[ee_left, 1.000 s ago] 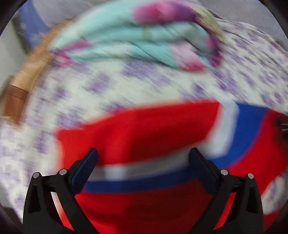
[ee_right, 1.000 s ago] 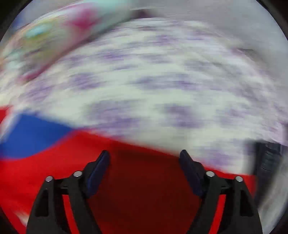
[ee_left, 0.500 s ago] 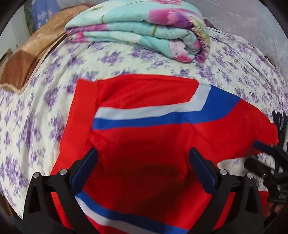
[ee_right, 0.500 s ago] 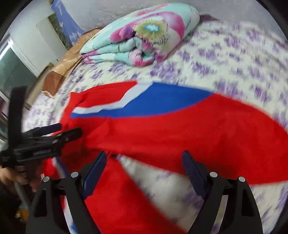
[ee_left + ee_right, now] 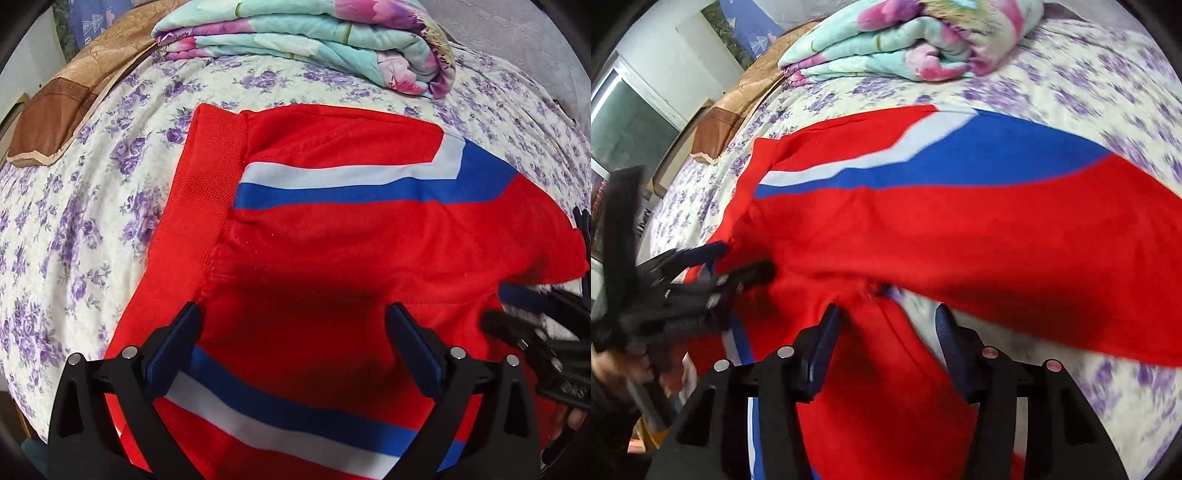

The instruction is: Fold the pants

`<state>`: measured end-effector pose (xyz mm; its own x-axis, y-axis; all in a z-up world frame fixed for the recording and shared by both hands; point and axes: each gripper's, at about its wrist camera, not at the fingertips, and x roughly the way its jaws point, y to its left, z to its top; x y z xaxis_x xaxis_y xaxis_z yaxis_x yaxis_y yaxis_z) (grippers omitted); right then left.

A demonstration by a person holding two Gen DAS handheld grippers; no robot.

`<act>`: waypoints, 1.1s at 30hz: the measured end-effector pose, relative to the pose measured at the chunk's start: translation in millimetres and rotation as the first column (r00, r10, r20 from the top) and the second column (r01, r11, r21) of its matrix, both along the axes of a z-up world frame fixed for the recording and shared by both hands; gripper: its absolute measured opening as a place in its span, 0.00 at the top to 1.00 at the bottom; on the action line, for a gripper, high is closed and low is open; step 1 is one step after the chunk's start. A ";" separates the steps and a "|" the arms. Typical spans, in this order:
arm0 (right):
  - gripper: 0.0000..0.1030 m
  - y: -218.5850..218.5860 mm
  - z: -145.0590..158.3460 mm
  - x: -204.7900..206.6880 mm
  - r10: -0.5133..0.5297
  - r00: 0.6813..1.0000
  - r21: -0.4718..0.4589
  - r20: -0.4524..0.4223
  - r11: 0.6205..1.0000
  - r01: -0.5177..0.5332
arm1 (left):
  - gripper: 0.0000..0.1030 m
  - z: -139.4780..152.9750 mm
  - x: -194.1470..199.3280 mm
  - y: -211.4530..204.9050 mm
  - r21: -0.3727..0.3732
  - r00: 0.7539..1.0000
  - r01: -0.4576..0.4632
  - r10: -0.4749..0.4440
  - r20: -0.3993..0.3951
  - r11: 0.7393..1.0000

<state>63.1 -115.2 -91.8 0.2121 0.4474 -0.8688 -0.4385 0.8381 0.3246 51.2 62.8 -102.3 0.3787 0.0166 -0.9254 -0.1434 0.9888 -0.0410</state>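
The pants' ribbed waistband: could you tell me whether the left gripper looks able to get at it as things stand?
Probably yes. The waistband lies flat and uncovered on the bedsheet, just ahead and left of the open left gripper, which hovers over the pants with nothing between.

Left gripper (image 5: 293, 339): pitched steeply down, jaws spread wide, nothing between the pads, fingertips hovering. Right gripper (image 5: 886, 332): also angled down, jaws have just been closing, now about half-width with red cloth bunched between the fingers; can't tell if the pads press on it yet. Each gripper shows in the other's view, blurred, near the frame edge. A hand (image 5: 613, 373) is wrapped round the left gripper's handle.
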 end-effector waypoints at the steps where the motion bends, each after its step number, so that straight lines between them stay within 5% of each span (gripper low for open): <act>1: 0.62 2.8 -2.5 3.8 -0.005 1.000 0.011 -0.015 1.000 0.005 | 0.05 0.7 -0.5 0.5 -0.001 1.000 0.000 0.000 0.001 1.000; 5: 0.93 1.0 -0.3 9.2 0.024 0.998 0.035 -0.050 0.999 -0.022 | 0.05 2.3 -4.0 16.7 0.030 0.999 -0.054 0.054 0.004 0.998; 10: 0.96 -27.3 6.1 -15.8 0.064 0.988 0.035 -0.140 0.998 -0.060 | 0.05 -3.5 -6.2 46.6 0.002 0.989 -0.147 0.147 -0.010 0.989; 12: 0.92 -29.0 -12.5 -25.2 0.059 0.985 -0.022 -0.159 0.998 -0.064 | 0.05 -6.8 -6.6 48.7 0.008 0.987 -0.157 0.157 -0.021 0.988; 15: 0.78 -35.8 -4.3 -23.7 0.017 0.990 0.023 -0.137 1.000 -0.014 | 0.05 3.4 -5.7 42.7 0.029 0.992 -0.126 0.126 0.006 0.992; 17: 0.65 -45.1 19.1 -19.9 0.001 0.999 0.005 -0.047 1.000 0.000 | 0.05 16.9 -4.4 35.9 0.056 0.994 -0.099 0.096 0.056 0.993; 21: 0.62 -69.1 38.7 11.5 -0.084 0.993 -0.097 0.081 0.991 0.092 | 0.05 37.0 10.6 14.7 0.071 0.990 -0.020 0.009 0.142 0.997; 24: 0.54 -84.8 19.5 40.1 -0.108 0.994 -0.048 -0.003 0.993 0.107 | 0.05 24.9 33.4 -2.0 0.037 0.990 0.046 -0.050 0.129 0.998; 27: 0.53 -91.5 -5.5 53.9 -0.061 0.998 -0.190 0.022 0.980 0.064 | 0.05 -7.6 58.5 -10.7 0.188 0.996 0.073 -0.080 0.031 0.980; 28: 0.53 -103.8 -5.8 57.4 -0.091 0.995 -0.190 0.041 0.977 0.097 | 0.04 -16.4 65.0 -3.8 0.240 0.998 0.062 -0.064 0.001 0.969; 29: 0.53 -128.0 -3.3 63.6 -0.179 0.982 -0.197 0.067 0.962 0.189 | 0.04 -15.6 68.5 7.3 0.209 0.999 0.033 -0.034 0.000 0.977; 31: 0.48 -159.2 5.5 72.4 -0.324 0.935 -0.322 0.147 0.878 0.354 | 0.04 -3.2 69.1 29.5 0.145 0.997 -0.080 0.080 0.003 0.986; 33: 0.37 -171.0 23.7 76.3 -0.358 0.912 -0.260 0.199 0.878 0.401 | 0.05 14.1 69.8 37.3 0.120 0.991 -0.123 0.116 0.059 0.985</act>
